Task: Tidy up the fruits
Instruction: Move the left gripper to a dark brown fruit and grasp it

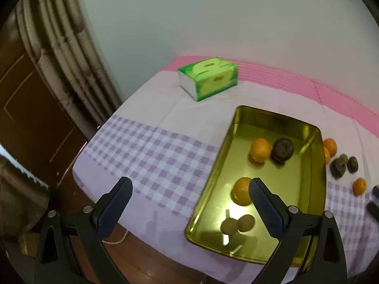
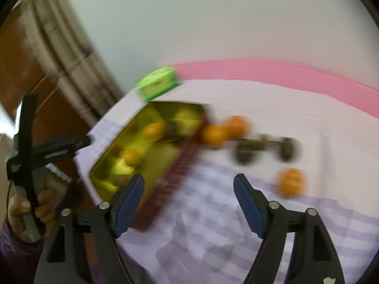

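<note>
Inside gold tray (image 1: 315, 130): two oranges (image 1: 260, 149).

1. Green tissue pack (image 1: 208, 78): oval logo marks on top and side, lettering too small to read
2. Left gripper (image 2: 54, 152) arm: pale printed mark, blurred, illegible

tray (image 1: 315, 139): glossy gold metal | tablecloth (image 1: 151, 156): matt checked cloth | fingers (image 1: 118, 201): textured blue pads

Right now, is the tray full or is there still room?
Still room. The tray holds two oranges, one dark fruit and two small brown fruits; much of its gold floor shows bare.
</note>
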### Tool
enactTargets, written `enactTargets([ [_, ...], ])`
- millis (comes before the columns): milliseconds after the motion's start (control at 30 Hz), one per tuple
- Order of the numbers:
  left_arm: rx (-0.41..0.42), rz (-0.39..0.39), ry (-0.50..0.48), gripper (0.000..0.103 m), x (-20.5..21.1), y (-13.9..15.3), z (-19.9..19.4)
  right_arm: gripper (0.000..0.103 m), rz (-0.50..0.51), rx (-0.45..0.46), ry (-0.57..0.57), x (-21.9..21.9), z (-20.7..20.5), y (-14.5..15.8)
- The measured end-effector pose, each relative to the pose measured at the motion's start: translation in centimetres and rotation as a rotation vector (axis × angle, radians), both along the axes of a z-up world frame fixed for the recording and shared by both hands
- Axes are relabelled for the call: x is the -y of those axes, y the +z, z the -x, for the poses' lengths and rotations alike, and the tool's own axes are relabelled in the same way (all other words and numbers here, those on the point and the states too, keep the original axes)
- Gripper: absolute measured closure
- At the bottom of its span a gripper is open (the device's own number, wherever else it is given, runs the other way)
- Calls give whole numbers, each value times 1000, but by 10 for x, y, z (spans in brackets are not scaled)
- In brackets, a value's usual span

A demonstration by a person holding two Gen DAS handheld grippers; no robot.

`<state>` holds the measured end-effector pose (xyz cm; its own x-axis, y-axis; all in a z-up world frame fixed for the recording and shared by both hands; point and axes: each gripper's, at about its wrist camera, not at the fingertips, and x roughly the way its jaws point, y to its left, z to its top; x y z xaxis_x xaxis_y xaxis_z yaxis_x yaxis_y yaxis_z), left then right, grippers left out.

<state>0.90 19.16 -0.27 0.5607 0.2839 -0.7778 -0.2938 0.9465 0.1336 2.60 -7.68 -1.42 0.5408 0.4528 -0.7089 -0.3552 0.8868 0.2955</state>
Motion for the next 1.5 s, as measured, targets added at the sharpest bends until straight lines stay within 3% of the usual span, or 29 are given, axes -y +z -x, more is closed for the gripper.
enactTargets([
  [200,16,12,-195,5,39,7,5,27,167,17,-234,99,5,-19],
  [333,34,122,-391,5,75,19,11,27,344,24,-290,141,8,-45],
  [400,28,125,-456,5,92,21,11,27,386,18,-313,157,6,-56],
  [533,-5,77,-593,6,129,21,3,27,345,-15,-355,179,0,-68],
  [667,-52,120,-738,12,162,19,-13,24,323,-10,-354,184,1,-74],
  [800,-130,157,-828,33,193,13,-43,18,318,0,-341,181,2,-77],
  [900,-193,164,-864,46,214,3,-63,15,319,4,-335,176,0,-80],
  [1033,-263,154,-886,51,234,-21,-86,13,311,5,-333,176,1,-79],
  [1367,-341,114,-826,53,241,-58,-124,6,296,-1,-310,175,-1,-79],
  [1500,-374,134,-802,53,238,-69,-136,4,300,-5,-304,174,-2,-79],
])
